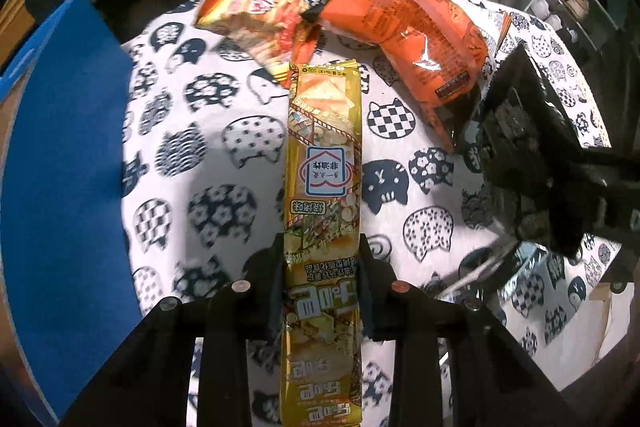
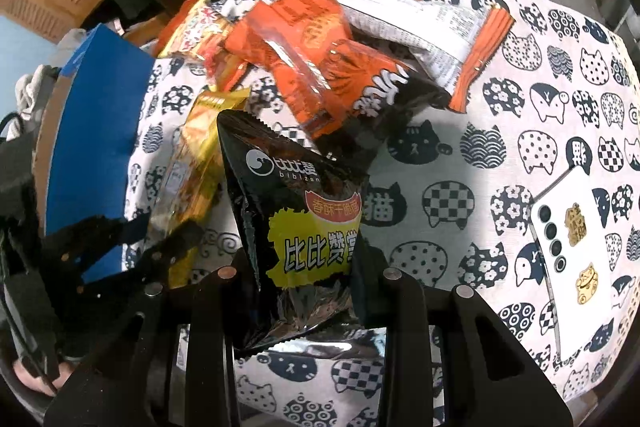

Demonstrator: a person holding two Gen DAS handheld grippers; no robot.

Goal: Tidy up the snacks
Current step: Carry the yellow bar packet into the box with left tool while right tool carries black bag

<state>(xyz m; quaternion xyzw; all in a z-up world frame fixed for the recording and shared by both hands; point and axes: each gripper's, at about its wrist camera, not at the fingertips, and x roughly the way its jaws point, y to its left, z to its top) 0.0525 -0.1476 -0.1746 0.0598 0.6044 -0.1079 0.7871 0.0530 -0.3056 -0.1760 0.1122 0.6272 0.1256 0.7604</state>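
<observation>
Over the cat-print cloth (image 1: 208, 147), my left gripper (image 1: 322, 259) clamps the yellow pack (image 1: 324, 155) lengthwise, and on the right view my right gripper (image 2: 306, 267) pinches the black bag (image 2: 296, 211); I'd carry both level toward the blue box (image 2: 96, 131), gripping firmly.
</observation>
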